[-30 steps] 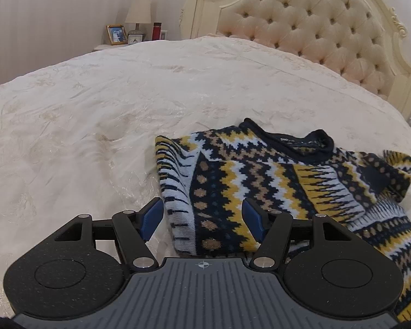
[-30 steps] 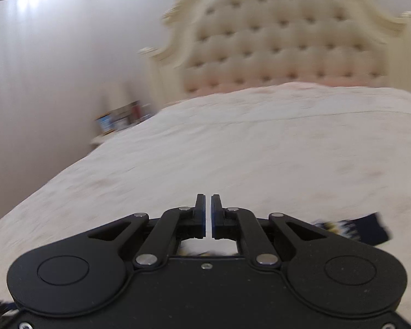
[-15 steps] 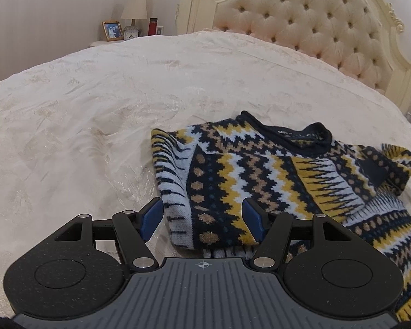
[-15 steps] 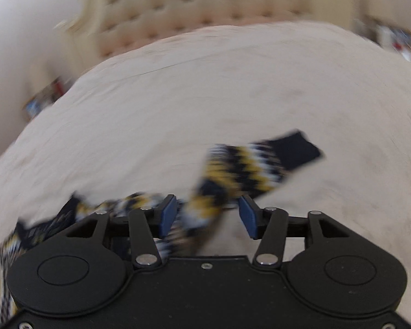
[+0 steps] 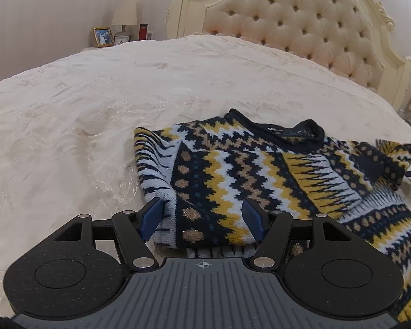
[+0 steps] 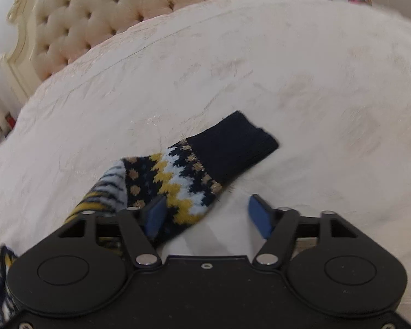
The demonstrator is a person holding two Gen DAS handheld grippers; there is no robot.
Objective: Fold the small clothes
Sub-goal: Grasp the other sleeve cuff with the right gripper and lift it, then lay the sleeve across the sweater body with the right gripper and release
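Sweater (image 5: pixel 249 175) on bed (image 5: pixel 96 104) (no containers), left tool (image 5: pixel 202 219) wide astride its fold, right tool (image 6: pixel 209 213) opening over sleeve (image 6: pixel 194 175).

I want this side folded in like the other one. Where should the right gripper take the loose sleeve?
Probably at the plain dark cuff of the sleeve, from above. It lies flat and free on the bedspread; the opening right gripper sits short of it, only the patterned part between its pads.

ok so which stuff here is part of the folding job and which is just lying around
In the job:
navy, yellow and white zigzag knit sweater
its navy-cuffed sleeve
left gripper
right gripper, jaws opening

Lying about:
gold-framed photo
cream table lamp
red bottle
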